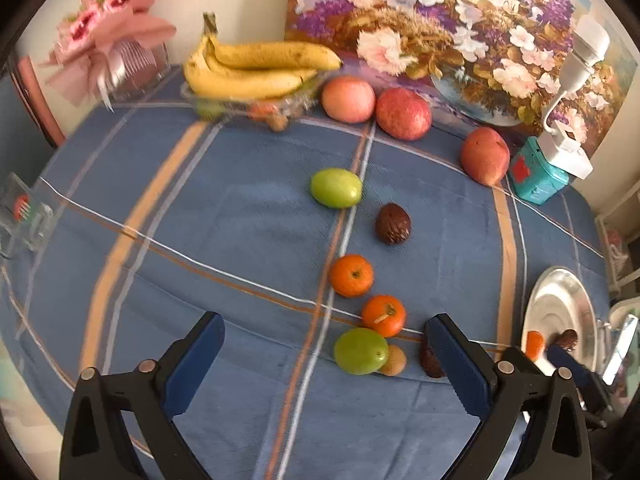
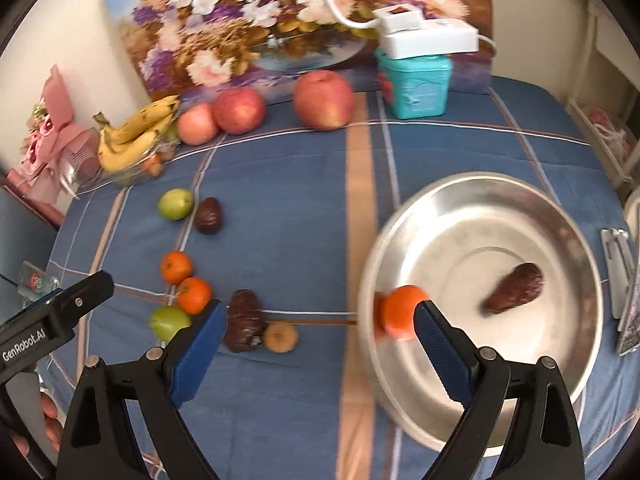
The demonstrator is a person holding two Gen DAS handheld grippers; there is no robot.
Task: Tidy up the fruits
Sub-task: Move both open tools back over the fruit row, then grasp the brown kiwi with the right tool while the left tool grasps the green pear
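A steel plate (image 2: 552, 208) lies on the blue cloth at the right, with a dark brown fruit (image 2: 514, 288) and an orange (image 2: 402, 311) at its left rim. My right gripper (image 2: 320, 330) is open and empty, its right finger just beside that orange. My left gripper (image 1: 324, 344) is open and empty above the cloth. Ahead of it lie a green fruit (image 1: 361, 351), two oranges (image 1: 384, 315) (image 1: 351, 275), a small tan fruit (image 1: 394, 360), a dark fruit (image 1: 430, 360), another dark fruit (image 1: 393, 224) and a second green fruit (image 1: 337, 188).
Bananas (image 1: 256, 66) rest on a clear tray at the back left, three red apples (image 1: 404, 113) along a flower painting (image 1: 440, 20), a teal box (image 1: 538, 178) with a white device at the back right. A pink bouquet (image 1: 108, 36) stands far left.
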